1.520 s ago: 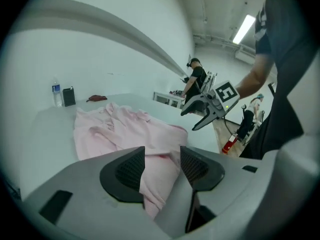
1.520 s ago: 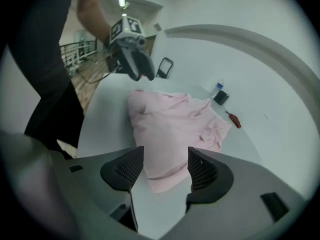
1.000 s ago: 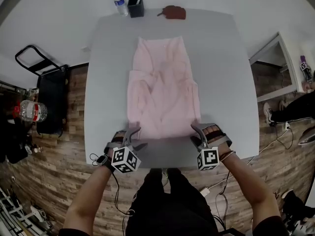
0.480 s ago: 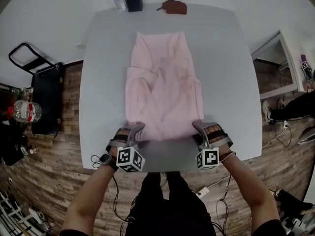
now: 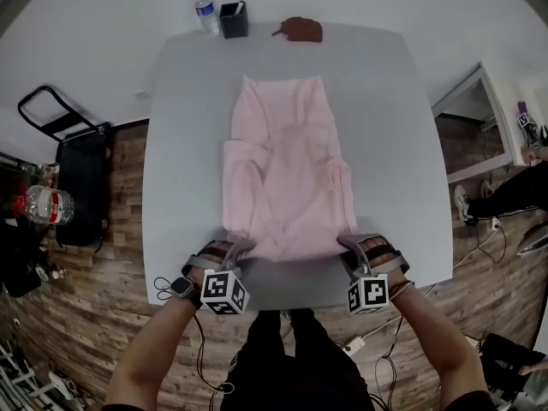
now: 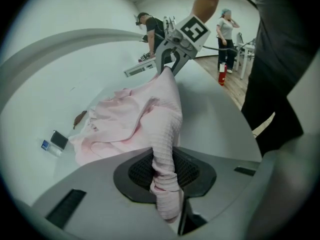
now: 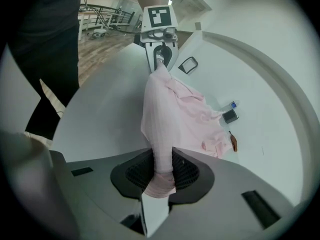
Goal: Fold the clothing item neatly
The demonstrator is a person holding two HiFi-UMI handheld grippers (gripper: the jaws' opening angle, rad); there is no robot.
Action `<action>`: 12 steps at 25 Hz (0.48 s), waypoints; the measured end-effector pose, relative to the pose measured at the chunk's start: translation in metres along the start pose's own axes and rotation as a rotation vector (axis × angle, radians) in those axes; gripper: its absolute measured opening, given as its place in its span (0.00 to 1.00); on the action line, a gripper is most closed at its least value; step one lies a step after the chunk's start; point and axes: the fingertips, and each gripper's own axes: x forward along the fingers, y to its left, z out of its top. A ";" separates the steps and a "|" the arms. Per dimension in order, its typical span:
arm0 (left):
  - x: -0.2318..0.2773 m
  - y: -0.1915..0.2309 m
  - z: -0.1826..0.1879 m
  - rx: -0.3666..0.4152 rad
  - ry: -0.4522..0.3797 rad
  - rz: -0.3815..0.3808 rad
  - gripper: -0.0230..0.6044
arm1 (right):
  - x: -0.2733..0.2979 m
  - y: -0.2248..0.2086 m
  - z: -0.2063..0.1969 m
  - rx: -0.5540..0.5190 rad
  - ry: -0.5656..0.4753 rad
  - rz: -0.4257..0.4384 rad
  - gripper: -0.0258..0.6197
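Now the left gripper (image 5: 238,248) and right gripper (image 5: 349,245), jaws just closing, are pinching the pink garment (image 5: 287,178) at its seven and five o'clock corners.

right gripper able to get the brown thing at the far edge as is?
Probably not: right gripper, jaws just closed onto the pink garment's near corner, is occupied; brown thing lies beyond the whole garment.

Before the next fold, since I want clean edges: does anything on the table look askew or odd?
Nothing is spilled or damaged. The pink garment lies a little uneven: its folded-in sides leave a stepped outline, narrower at the far end, and the middle is rumpled.
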 end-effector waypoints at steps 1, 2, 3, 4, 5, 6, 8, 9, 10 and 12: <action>-0.006 -0.005 0.002 -0.002 0.002 -0.034 0.16 | -0.007 0.002 0.002 0.015 -0.006 0.009 0.18; -0.012 -0.011 0.004 -0.007 0.003 -0.071 0.16 | -0.015 0.003 0.005 0.031 -0.011 0.016 0.18; -0.019 -0.016 0.008 -0.013 0.006 -0.108 0.16 | -0.024 0.006 0.007 0.047 -0.015 0.023 0.18; -0.027 -0.023 0.011 -0.021 0.009 -0.144 0.16 | -0.033 0.009 0.010 0.062 -0.018 0.032 0.18; -0.034 -0.029 0.015 -0.030 0.014 -0.181 0.16 | -0.042 0.013 0.012 0.074 -0.020 0.047 0.18; -0.042 -0.035 0.019 -0.038 0.019 -0.218 0.16 | -0.050 0.018 0.015 0.083 -0.021 0.065 0.18; -0.058 -0.048 0.026 -0.051 0.031 -0.289 0.16 | -0.068 0.030 0.020 0.091 -0.020 0.105 0.18; -0.065 -0.055 0.030 -0.058 0.036 -0.324 0.16 | -0.076 0.036 0.022 0.093 -0.019 0.123 0.18; -0.072 -0.062 0.034 -0.065 0.040 -0.357 0.16 | -0.084 0.041 0.024 0.097 -0.018 0.140 0.18; -0.086 -0.074 0.040 -0.082 0.044 -0.416 0.16 | -0.098 0.051 0.028 0.115 -0.017 0.180 0.18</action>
